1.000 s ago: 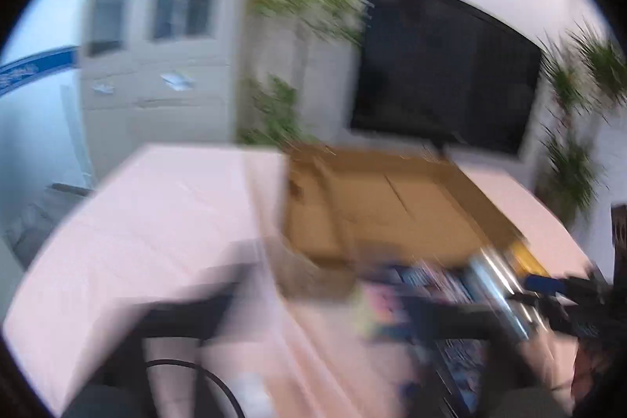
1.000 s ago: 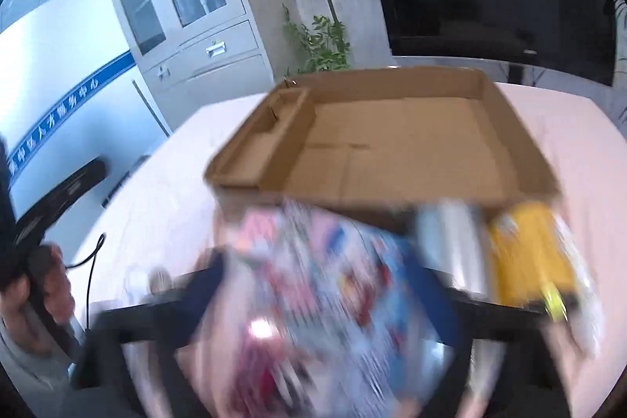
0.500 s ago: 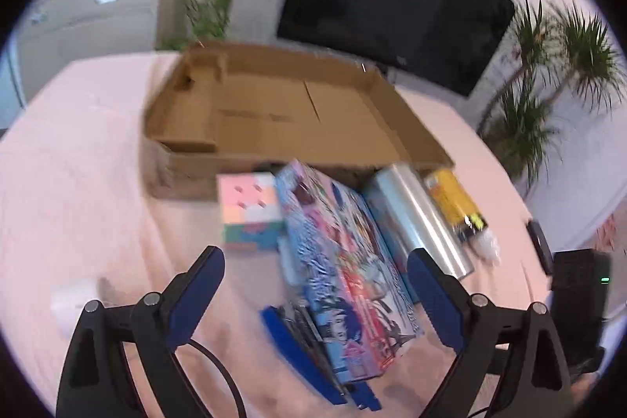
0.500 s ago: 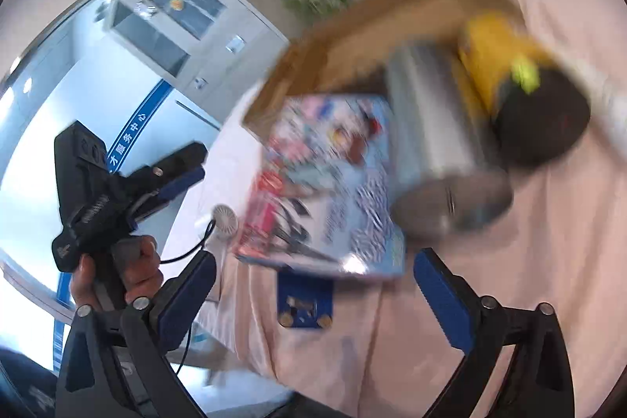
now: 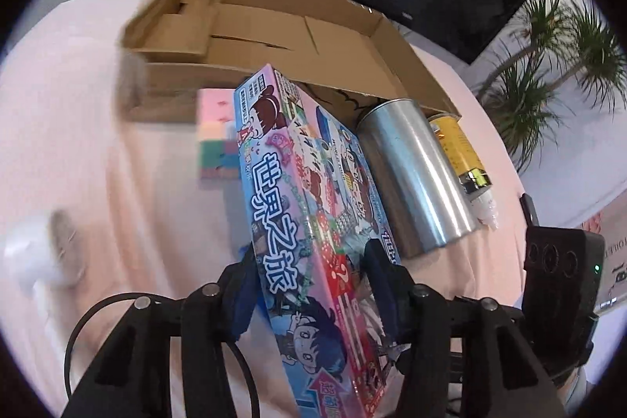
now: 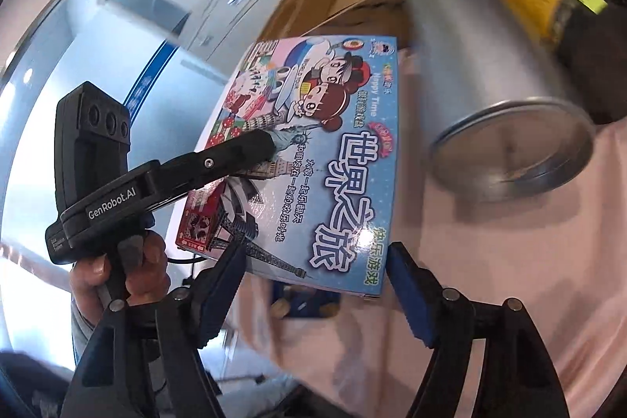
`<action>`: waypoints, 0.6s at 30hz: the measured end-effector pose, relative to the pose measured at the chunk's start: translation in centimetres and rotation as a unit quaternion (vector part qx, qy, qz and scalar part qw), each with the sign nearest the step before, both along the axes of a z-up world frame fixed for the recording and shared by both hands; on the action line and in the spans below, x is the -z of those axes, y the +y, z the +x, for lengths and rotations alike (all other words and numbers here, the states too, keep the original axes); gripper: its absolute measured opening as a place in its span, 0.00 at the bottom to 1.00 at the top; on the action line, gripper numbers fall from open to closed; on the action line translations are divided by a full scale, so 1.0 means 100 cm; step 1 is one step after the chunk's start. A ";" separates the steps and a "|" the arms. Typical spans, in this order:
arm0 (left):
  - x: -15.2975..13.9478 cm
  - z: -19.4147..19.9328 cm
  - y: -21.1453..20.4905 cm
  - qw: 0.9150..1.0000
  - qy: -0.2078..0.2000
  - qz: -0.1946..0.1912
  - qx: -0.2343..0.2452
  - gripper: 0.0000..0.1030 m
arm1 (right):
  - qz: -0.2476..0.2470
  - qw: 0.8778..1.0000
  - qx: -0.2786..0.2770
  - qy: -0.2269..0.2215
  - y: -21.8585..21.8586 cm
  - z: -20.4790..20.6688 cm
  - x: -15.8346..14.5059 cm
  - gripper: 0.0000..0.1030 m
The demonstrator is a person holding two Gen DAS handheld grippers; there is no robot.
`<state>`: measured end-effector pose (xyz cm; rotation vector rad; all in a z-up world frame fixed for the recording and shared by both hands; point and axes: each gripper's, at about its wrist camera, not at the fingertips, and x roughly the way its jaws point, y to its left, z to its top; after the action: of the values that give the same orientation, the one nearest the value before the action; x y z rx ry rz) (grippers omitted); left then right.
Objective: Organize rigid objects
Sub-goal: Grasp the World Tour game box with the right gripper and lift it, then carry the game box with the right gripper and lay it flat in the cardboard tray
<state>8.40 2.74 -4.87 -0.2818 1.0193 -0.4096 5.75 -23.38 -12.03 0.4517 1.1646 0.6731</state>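
My left gripper (image 5: 309, 280) is shut on a colourful cartoon board-game box (image 5: 305, 206), gripping its near end and holding it tilted on edge above the pink tablecloth. The same box (image 6: 313, 151) shows in the right wrist view with the left gripper (image 6: 254, 139) clamped on its left edge. My right gripper (image 6: 313, 280) is open and empty just below the box. A silver metal tin (image 5: 415, 175) and a yellow can (image 5: 458, 151) lie beside the box. An open cardboard box (image 5: 274, 29) stands behind them.
A pastel puzzle cube (image 5: 215, 139) sits left of the game box. A small white object (image 5: 35, 261) lies on the cloth at far left. A blue flat item (image 6: 305, 304) lies under the game box. Plants and a dark screen stand behind the table.
My left gripper has closed on the game box and tipped it up on edge. My right gripper has moved in close below the box, still open.
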 end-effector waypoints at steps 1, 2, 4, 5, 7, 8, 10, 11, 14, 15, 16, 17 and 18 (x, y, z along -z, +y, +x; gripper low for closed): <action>0.001 -0.004 0.005 1.000 0.003 -0.007 -0.005 0.49 | 0.000 1.000 -0.009 -0.002 0.002 -0.002 -0.001 0.72; 0.002 -0.007 0.011 1.000 0.009 -0.016 -0.009 0.49 | -0.003 1.000 -0.018 -0.009 0.007 -0.002 0.000 0.72; 0.004 -0.012 0.020 0.999 0.011 -0.022 -0.023 0.54 | -0.017 1.000 -0.020 -0.014 0.011 0.004 -0.001 0.73; 0.005 -0.011 0.022 0.999 0.010 -0.020 -0.028 0.59 | -0.024 0.999 -0.026 -0.013 0.016 0.010 0.001 0.75; 0.006 -0.008 0.027 0.999 0.007 -0.013 -0.045 0.63 | -0.034 0.998 -0.041 -0.015 0.028 0.019 -0.001 0.78; 0.006 -0.004 0.029 0.999 0.007 -0.009 -0.049 0.64 | -0.049 0.997 -0.053 -0.022 0.038 0.021 -0.002 0.78; 0.005 0.000 0.031 0.999 0.002 -0.004 -0.047 0.62 | -0.079 0.994 -0.073 -0.033 0.057 0.022 -0.005 0.78; 0.004 0.000 0.030 0.999 0.000 -0.004 -0.040 0.56 | -0.088 0.992 -0.078 -0.037 0.063 0.022 -0.006 0.77; 0.007 -0.003 0.031 1.000 0.003 -0.016 -0.023 0.52 | -0.127 0.986 -0.089 -0.064 0.089 0.013 -0.008 0.67; 0.009 -0.002 0.034 1.000 0.009 -0.023 -0.017 0.54 | -0.140 0.983 -0.090 -0.077 0.094 0.010 -0.009 0.61; 0.012 -0.001 0.038 0.999 0.017 -0.025 -0.020 0.55 | -0.151 0.980 -0.095 -0.090 0.100 0.006 -0.008 0.56; 0.015 0.001 0.041 0.999 0.022 -0.021 -0.028 0.63 | -0.157 0.978 -0.100 -0.092 0.104 0.004 -0.006 0.52; 0.020 0.004 0.045 0.999 0.032 -0.019 -0.040 0.74 | -0.156 0.979 -0.095 -0.090 0.107 0.006 -0.008 0.52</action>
<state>8.80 7.21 -6.92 -0.3701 1.0604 -0.3500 6.33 -12.71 -11.21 0.0133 1.1254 0.6649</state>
